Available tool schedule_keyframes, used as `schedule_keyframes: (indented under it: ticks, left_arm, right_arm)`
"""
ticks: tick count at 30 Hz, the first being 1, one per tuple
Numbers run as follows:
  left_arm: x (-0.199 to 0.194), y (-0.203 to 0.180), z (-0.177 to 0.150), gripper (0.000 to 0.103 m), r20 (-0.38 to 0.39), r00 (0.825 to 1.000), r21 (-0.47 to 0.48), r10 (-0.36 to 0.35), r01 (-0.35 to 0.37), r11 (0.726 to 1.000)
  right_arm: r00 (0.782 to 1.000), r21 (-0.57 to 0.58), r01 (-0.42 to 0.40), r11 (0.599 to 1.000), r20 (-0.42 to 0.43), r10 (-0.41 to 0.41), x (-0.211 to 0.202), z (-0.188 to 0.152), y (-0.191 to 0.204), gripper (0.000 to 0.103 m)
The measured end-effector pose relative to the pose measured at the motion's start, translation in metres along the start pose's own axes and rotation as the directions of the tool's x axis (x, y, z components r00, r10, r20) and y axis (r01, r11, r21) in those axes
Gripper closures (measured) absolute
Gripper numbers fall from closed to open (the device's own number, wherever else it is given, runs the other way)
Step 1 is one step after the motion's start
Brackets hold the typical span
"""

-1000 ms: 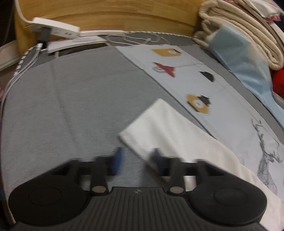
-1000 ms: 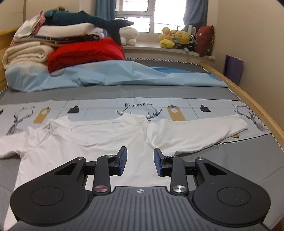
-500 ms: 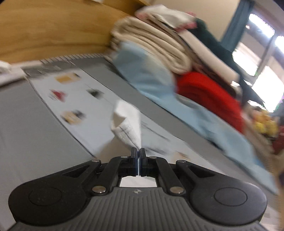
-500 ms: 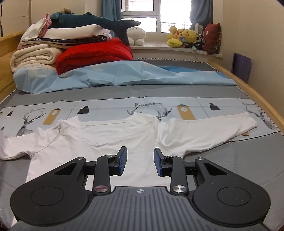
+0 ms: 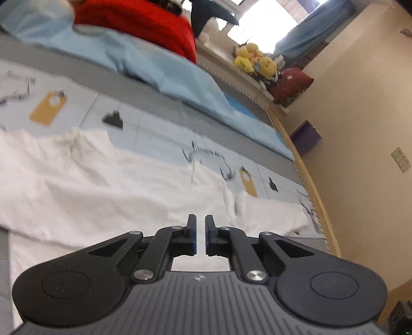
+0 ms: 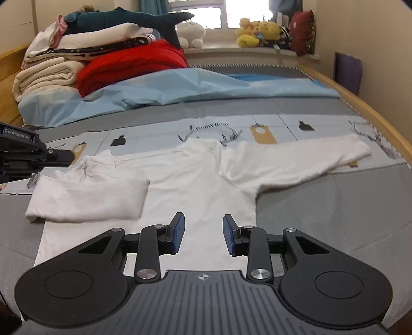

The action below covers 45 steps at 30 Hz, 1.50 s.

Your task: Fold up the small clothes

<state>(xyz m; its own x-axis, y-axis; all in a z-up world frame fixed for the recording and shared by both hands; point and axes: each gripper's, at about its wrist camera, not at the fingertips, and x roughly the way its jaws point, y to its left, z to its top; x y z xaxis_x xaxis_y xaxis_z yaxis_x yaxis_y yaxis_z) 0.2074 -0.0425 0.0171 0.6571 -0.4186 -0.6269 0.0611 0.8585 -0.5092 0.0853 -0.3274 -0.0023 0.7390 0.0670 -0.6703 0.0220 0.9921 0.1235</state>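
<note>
Lying flat: one white shirt (image 6: 195, 180); left gripper (image 5: 200, 228) opening empty, right gripper (image 6: 203, 226) apart.

Shirt hem: my right gripper (image 6: 203, 233) covers the bottom of the white shirt (image 6: 195, 185), so I cannot see where its lower edge lies.
Shirt, left wrist view: the shirt (image 5: 108, 190) runs off the left edge and is smeared by blur; its folds do not read clearly.
Left gripper: in the right wrist view only part of it (image 6: 55, 155) pokes in from the left edge, fingertips cut off.
Stacked bedding: my left view crops the red blanket (image 5: 144, 23) at the top.
Windowsill toys: the yellow plush toys (image 6: 257, 32) are too small and soft to tell apart.
Printed lettering on the bedsheet (image 6: 208, 126): blurred, unreadable.
</note>
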Motion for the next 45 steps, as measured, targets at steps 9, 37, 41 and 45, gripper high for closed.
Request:
schedule_keyframes:
  ticks: [9,37,41,45]
  left_arm:
    - [-0.01,0.067,0.03,0.095,0.047,0.934,-0.075,0.355,-0.352,0.933]
    - [-0.056,0.163,0.09,0.095,0.024,0.807,-0.191,0.591,-0.576,0.795]
    - [-0.054,0.16,0.097,0.095,0.044,0.799,-0.183,0.6,-0.584,0.791]
    - [-0.044,0.157,0.102,0.095,0.044,0.796,-0.17,0.603,-0.589,0.79]
  right_arm:
    - [0.995,0.042,-0.097,0.994,-0.027,0.098,0.044,0.005,0.012,0.089]
    - [0.962,0.017,-0.272,0.962,0.025,0.272,0.156,0.049,0.107,0.094]
    - [0.965,0.029,-0.143,0.989,0.224,0.133,0.12,0.083,0.045,0.094]
    - [0.986,0.172,0.086,0.981,0.124,-0.109,0.139,0.08,-0.038,0.094]
